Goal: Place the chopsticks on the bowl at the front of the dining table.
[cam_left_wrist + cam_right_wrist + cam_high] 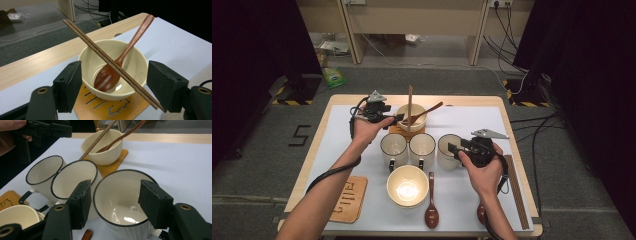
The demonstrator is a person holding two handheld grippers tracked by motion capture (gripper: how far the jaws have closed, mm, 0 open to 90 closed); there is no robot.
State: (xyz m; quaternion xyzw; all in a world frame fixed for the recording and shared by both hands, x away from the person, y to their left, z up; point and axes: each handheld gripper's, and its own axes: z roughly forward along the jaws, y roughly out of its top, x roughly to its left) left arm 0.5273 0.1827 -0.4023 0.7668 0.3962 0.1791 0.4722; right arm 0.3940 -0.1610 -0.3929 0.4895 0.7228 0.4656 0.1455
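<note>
1. Left tongs [112, 82] are spread wide with nothing between the pads. They sit right at the small cream bowl [112, 72] near the far edge of the table [472, 102], jaws level with its sides.
2. Right tongs [113, 203] are open too, one pad on each side of the rightmost mug [125, 200]. I can't tell if the pads actually touch the rim, and it doesn't look clamped.
3. The bowl sits on a wooden coaster [100, 107], with a wooden spoon [120, 62] resting in it and a pair of chopsticks [110, 61] lying loose across the rim.
4. I'd guess the bowl is glazed ceramic: stiff, a bit heavy, slick and chippable.
5. Grab it low on the outer wall, or pinch the rim away from the sticks.
6. Tilt it and those chopsticks will probably roll off, since they're light, stiff and unsecured.
7. The mug looks like enamel or ceramic; across the rim or by the handle seems safest.
</note>
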